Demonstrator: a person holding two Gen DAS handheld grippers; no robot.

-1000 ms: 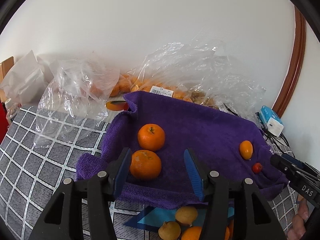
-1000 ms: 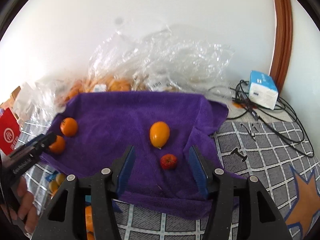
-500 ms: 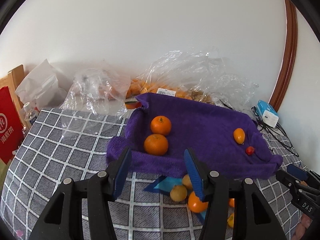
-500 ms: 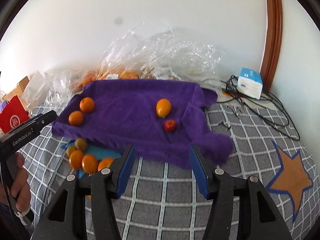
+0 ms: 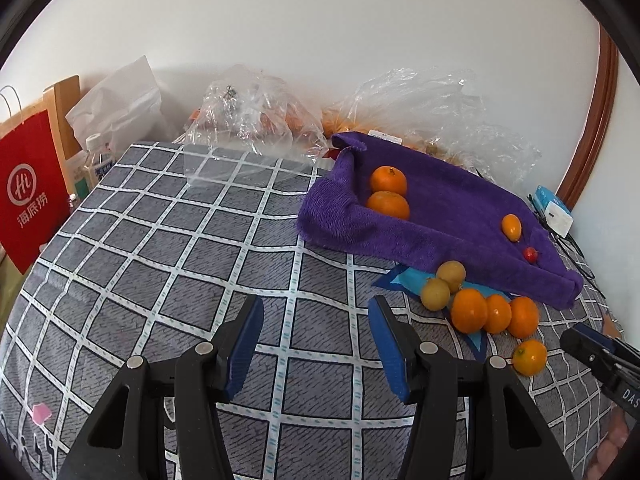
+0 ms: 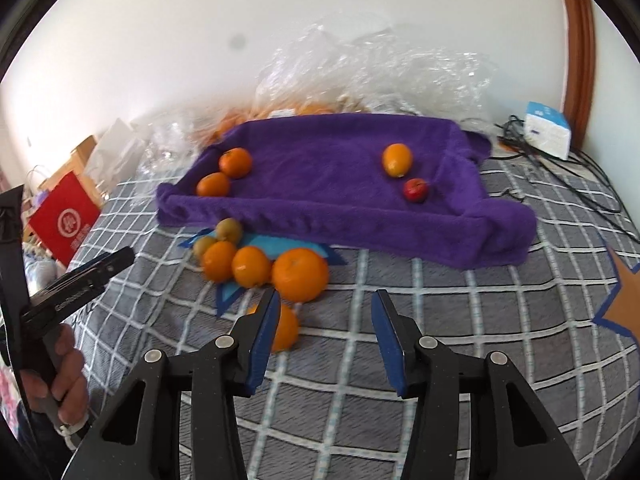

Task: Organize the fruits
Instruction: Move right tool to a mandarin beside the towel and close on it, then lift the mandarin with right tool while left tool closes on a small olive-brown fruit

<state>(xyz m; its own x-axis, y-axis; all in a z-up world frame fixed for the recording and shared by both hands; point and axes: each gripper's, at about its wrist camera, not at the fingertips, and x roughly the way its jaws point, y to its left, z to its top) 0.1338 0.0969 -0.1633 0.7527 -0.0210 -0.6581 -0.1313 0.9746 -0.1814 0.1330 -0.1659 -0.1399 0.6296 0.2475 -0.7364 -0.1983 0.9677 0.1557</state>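
Resting on purple towel [image 6: 328,168] four fruits, six beside, both grippers [image 5: 316,344] [image 6: 325,334] agape, empty.

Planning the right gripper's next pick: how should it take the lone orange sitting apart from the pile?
Probably grip the lone orange across its widest middle, from above. It is round and stands free of the pile, beside the open right gripper.

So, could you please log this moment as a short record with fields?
left hand-held gripper: open, empty, over the checked cloth
right hand-held gripper: open, empty, beside a loose orange
purple towel: two oranges, one oval yellow fruit, one small red fruit
fruit pile: on cloth, in front of towel
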